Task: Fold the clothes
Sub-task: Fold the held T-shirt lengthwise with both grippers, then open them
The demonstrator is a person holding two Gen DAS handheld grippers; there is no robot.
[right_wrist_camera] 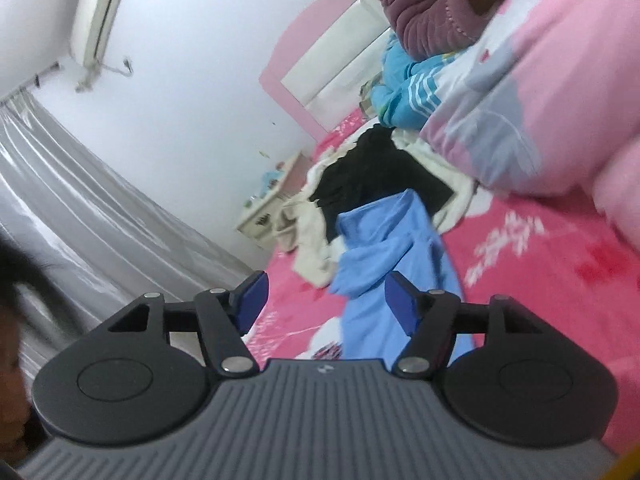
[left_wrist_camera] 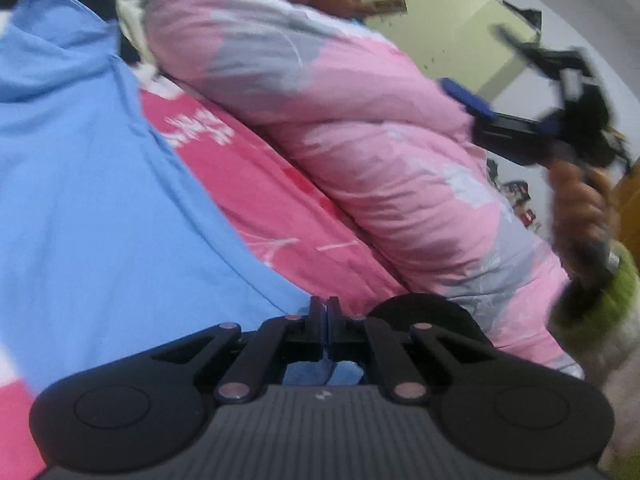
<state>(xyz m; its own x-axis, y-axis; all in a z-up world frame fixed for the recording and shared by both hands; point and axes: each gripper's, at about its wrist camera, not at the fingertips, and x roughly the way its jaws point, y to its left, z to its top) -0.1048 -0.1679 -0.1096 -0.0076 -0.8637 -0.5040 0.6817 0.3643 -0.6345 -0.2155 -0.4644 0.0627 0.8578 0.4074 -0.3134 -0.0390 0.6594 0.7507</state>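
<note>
Left gripper (left_wrist_camera: 325, 320) first: its two blue-faced fingers are pressed flat together, and a fold of the light blue garment (left_wrist_camera: 100, 208) shows just behind them, so it looks pinched on that cloth, though the blur keeps the contact itself hard to read. That garment is smooth, thin knit, spread wide across the left of the left wrist view over the hot pink bedsheet (left_wrist_camera: 256, 200) with its white printed lettering. Moving right, a puffy pink and grey quilt (left_wrist_camera: 360, 152) bulges up in soft rolled folds. Further right in that same view, the right gripper (left_wrist_camera: 492, 72) hangs in the air, blurred, jaws apart and nothing between them, gripped by a hand (left_wrist_camera: 580, 204) with a green cuff below it. Over to the right wrist view: curtains (right_wrist_camera: 80, 208) in glossy grey pleats on the left, an air conditioner (right_wrist_camera: 100, 12) high on the white wall, neither seen from the other camera. The right gripper's blue pads (right_wrist_camera: 250, 304) stand well apart, empty. Between and beyond them the blue garment lies crumpled lengthwise on the sheet, with a black garment (right_wrist_camera: 372, 168) and a cream one (right_wrist_camera: 308, 240) heaped past it, then the quilt at far right.
</note>
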